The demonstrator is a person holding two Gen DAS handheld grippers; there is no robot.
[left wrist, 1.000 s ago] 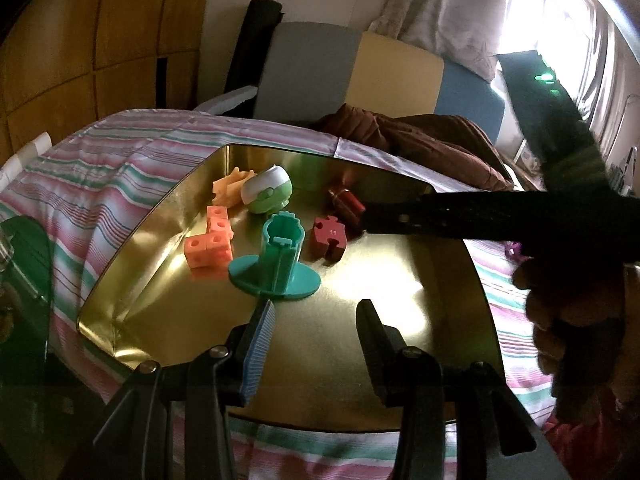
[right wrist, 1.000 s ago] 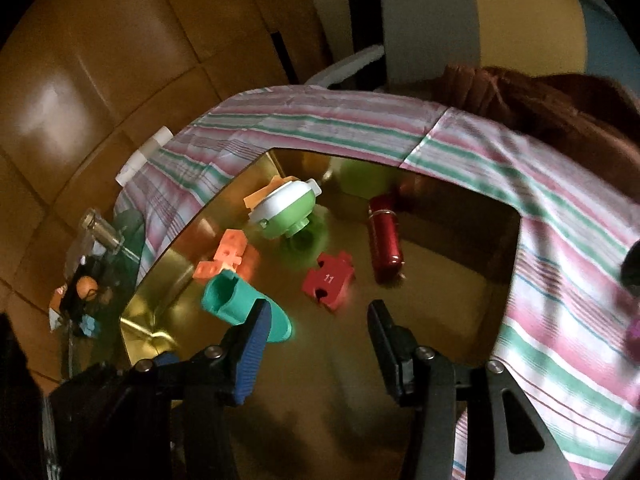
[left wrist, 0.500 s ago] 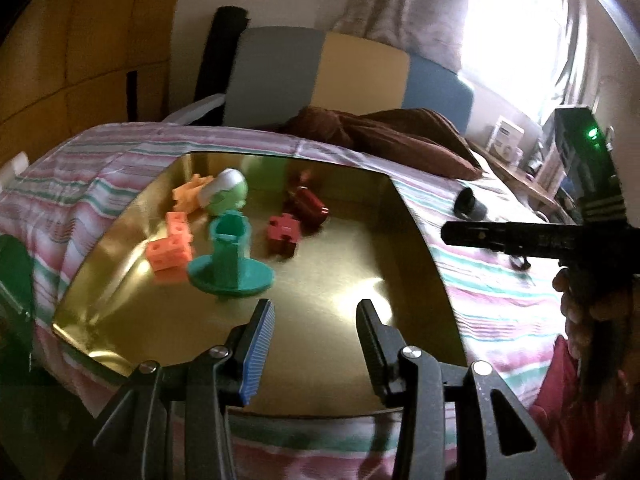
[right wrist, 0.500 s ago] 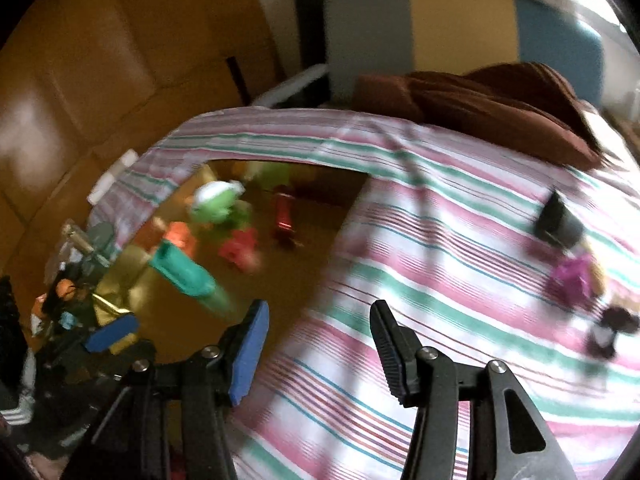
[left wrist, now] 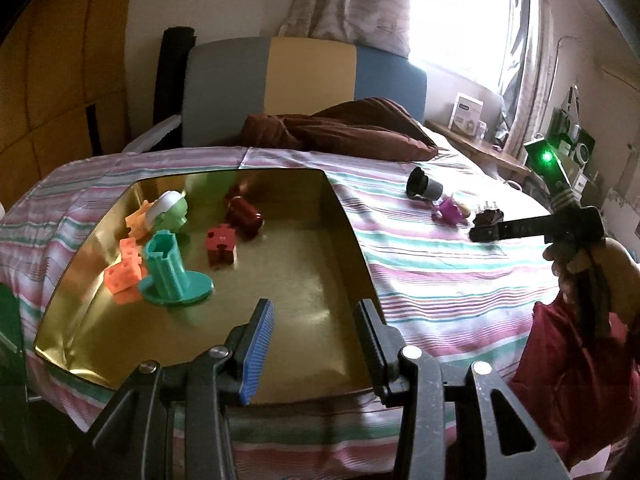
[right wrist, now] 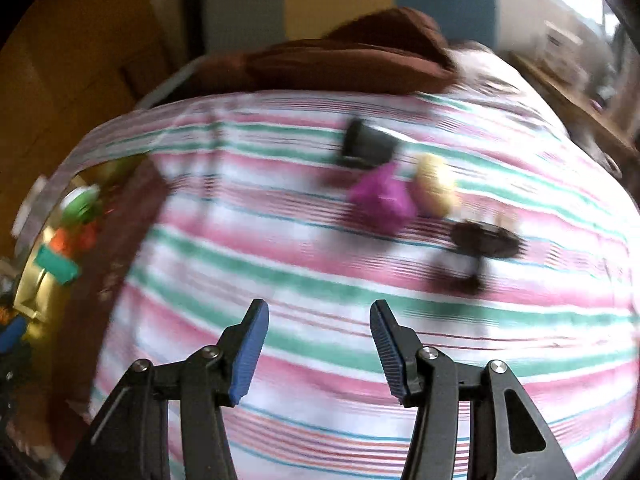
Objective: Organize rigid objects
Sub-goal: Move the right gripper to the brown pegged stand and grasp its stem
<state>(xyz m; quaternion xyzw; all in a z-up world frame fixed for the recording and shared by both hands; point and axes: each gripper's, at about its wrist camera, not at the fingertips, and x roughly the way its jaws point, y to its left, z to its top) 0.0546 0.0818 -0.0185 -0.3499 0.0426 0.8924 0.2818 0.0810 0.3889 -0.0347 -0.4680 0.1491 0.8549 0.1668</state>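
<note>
A gold tray [left wrist: 304, 280] lies on the striped bed and holds a teal stand [left wrist: 172, 276], orange blocks [left wrist: 124, 268], a green-white ball [left wrist: 168, 212], a red puzzle piece [left wrist: 220, 244] and a dark red cylinder [left wrist: 244, 212]. My left gripper [left wrist: 314, 344] is open and empty over the tray's near edge. My right gripper [right wrist: 318, 344] is open and empty above the bedspread. Ahead of it lie a black cylinder [right wrist: 366, 144], a purple piece [right wrist: 382, 196], a yellow piece [right wrist: 434, 190] and a dark brown piece [right wrist: 484, 240]. The right wrist view is blurred.
A brown blanket [left wrist: 344, 132] is bunched at the head of the bed, in front of a grey, yellow and blue headboard [left wrist: 304, 76]. A shelf with small boxes [left wrist: 468, 116] stands by the window at the right. The right-hand tool [left wrist: 536, 228] reaches over the loose pieces.
My right gripper has left the tray and swung right over the bedspread toward the loose pieces. My left gripper has drawn back a little and turned right.
</note>
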